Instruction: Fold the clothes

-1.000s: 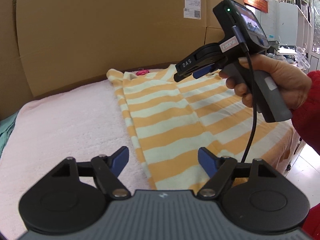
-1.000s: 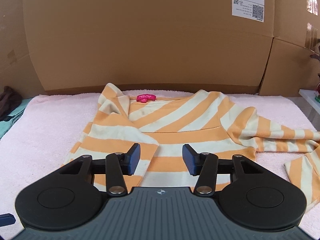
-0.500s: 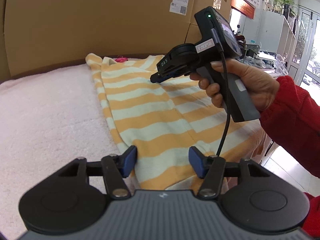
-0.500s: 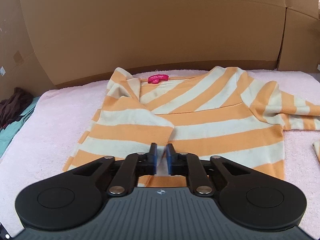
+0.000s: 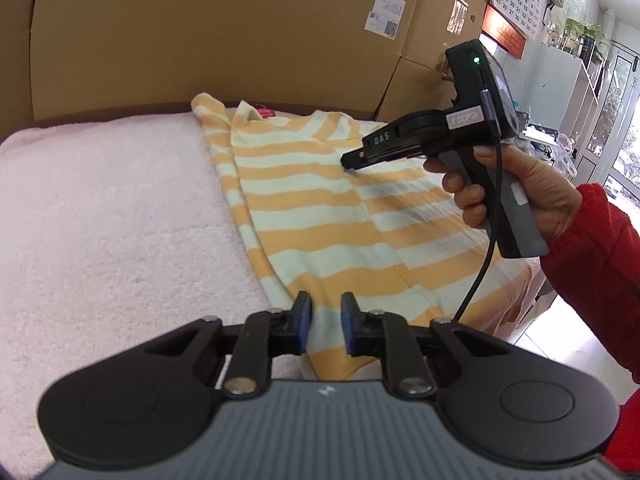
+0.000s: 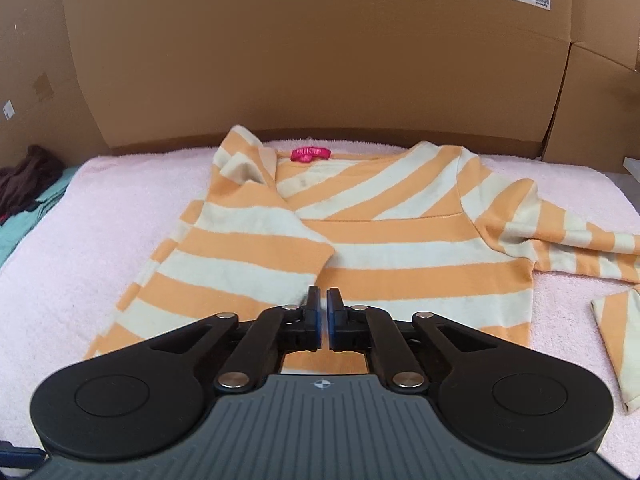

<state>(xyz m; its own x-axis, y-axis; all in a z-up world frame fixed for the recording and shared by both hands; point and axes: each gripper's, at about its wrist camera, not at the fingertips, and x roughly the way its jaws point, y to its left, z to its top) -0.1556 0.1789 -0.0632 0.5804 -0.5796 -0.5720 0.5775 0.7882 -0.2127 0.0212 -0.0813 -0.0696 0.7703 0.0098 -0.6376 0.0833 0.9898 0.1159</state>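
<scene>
Right wrist: orange-and-cream striped top [image 6: 400, 248], left sleeve folded in.

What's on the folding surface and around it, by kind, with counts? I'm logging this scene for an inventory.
Striped shirt: 1
Pink towel under it: 1
Pink neck label: 1
Hand-held grippers, left gripper and right gripper: 2
Cardboard boxes behind, seams partly hidden: at least 2
Dark garment at the far left: 1
Total: at least 8

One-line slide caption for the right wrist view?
Right gripper shut above an orange-and-cream striped shirt spread on a pink towel, one sleeve folded across its front.
</scene>
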